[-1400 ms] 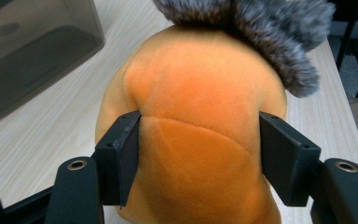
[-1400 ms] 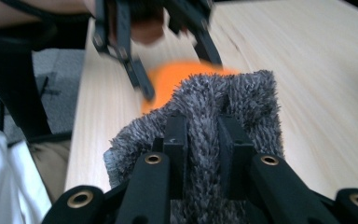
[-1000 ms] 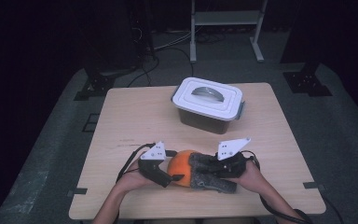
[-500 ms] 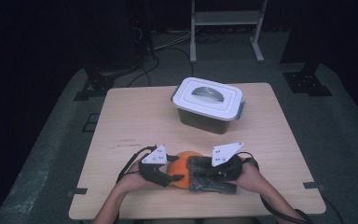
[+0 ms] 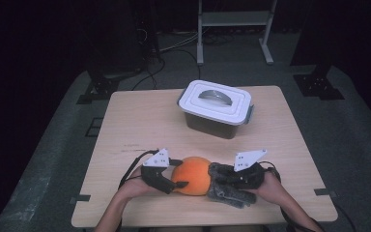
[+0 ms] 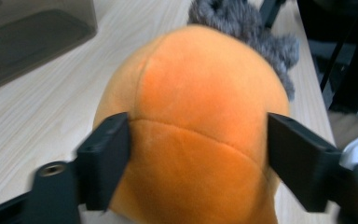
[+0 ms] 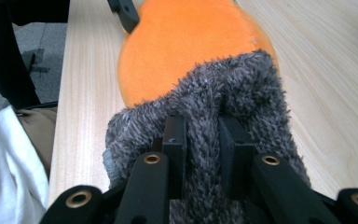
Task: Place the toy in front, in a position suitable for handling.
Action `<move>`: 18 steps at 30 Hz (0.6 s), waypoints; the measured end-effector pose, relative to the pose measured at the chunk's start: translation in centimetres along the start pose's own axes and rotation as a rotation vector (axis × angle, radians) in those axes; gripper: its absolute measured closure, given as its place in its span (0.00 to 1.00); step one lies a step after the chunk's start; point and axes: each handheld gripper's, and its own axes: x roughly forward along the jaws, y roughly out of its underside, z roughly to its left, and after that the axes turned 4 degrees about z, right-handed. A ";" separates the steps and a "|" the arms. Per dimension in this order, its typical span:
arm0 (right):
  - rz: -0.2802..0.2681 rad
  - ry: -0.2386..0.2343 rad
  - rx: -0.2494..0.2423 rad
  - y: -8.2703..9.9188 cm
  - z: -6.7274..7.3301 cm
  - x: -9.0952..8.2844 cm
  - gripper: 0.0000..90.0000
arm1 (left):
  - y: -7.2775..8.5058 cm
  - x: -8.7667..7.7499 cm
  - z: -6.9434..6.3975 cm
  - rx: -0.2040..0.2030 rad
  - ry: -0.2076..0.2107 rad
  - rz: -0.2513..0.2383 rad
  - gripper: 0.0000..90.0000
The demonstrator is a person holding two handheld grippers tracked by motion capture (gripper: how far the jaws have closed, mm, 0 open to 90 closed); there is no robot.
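The high view is dim, its surroundings almost black, only the table (image 5: 140, 121) softly lit from above. Both gripper views are brighter; the plush toy (image 6: 200, 121) looks soft, and the near black jaws blur slightly

My high view looks forward and down over the whole table (image 5: 125, 121). Both gripper views sit very near, facing each other across the orange-and-grey plush toy (image 5: 207, 179), which all three views share.

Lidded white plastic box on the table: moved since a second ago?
No. The lidded white plastic box sits in the same spot against the wooden table's far edge.
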 end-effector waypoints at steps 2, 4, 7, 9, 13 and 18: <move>0.003 0.002 0.001 -0.2 -0.1 -0.1 0.82 | 0.0 0.1 0.0 -0.007 0.002 0.005 0.21; -0.004 0.000 0.003 -0.5 -0.1 -0.2 0.83 | 0.2 0.1 -0.1 0.010 0.000 0.021 0.28; -0.017 0.000 -0.013 -1.2 0.1 -0.2 0.83 | 0.5 -0.1 -0.1 0.028 -0.006 0.038 0.35; -0.034 0.000 -0.022 -1.7 0.3 -0.3 0.83 | 0.7 -0.3 0.0 0.031 -0.004 0.040 0.36; -0.069 -0.012 -0.016 -2.3 0.4 -0.2 0.83 | 0.8 -0.3 0.0 0.032 -0.001 0.033 0.36; -0.054 -0.018 0.010 -1.3 0.1 0.1 0.83 | 0.5 0.0 0.2 -0.019 0.022 0.033 0.24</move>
